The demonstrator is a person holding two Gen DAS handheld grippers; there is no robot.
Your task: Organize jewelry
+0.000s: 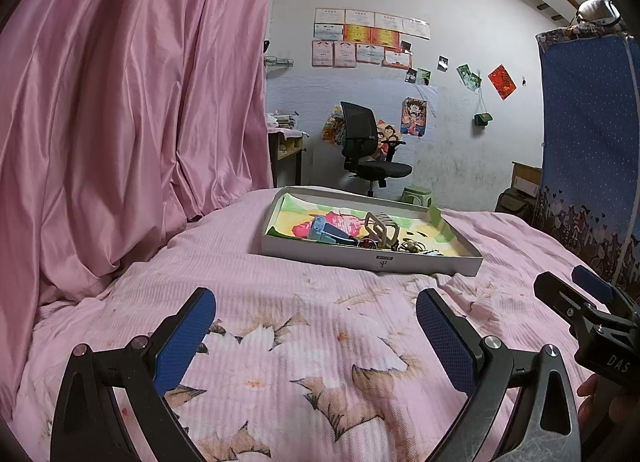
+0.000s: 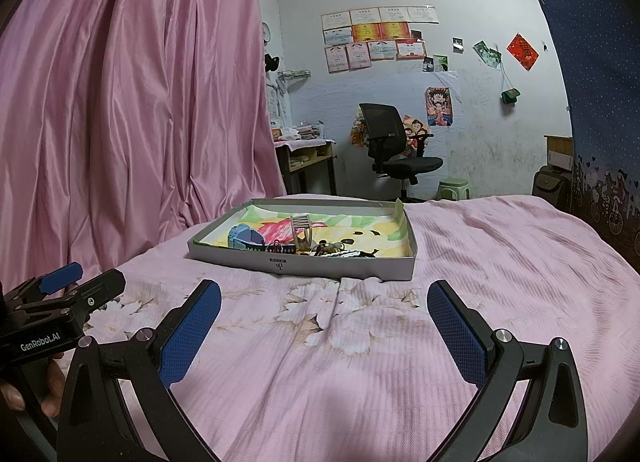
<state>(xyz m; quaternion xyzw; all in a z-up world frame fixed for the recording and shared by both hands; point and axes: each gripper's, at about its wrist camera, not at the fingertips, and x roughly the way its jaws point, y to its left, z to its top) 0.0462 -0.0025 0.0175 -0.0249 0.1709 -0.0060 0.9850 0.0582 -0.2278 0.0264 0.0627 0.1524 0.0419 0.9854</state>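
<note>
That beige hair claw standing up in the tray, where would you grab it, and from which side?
I'd probably take the beige hair claw by its raised upper part, coming down from above. It stands taller than the blue watch and the tangle of small jewelry beside it, so the top is clear, while the tray wall blocks a low approach. The right gripper, jaws open, faces it most squarely.

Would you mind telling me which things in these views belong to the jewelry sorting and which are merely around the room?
Part of the job:
- shallow box on the bed
- blue watch
- beige hair claw
- tangle of small pieces
- left gripper, open
- right gripper, open

Merely around:
- pink curtain
- office chair
- green stool
- wall certificates
</note>
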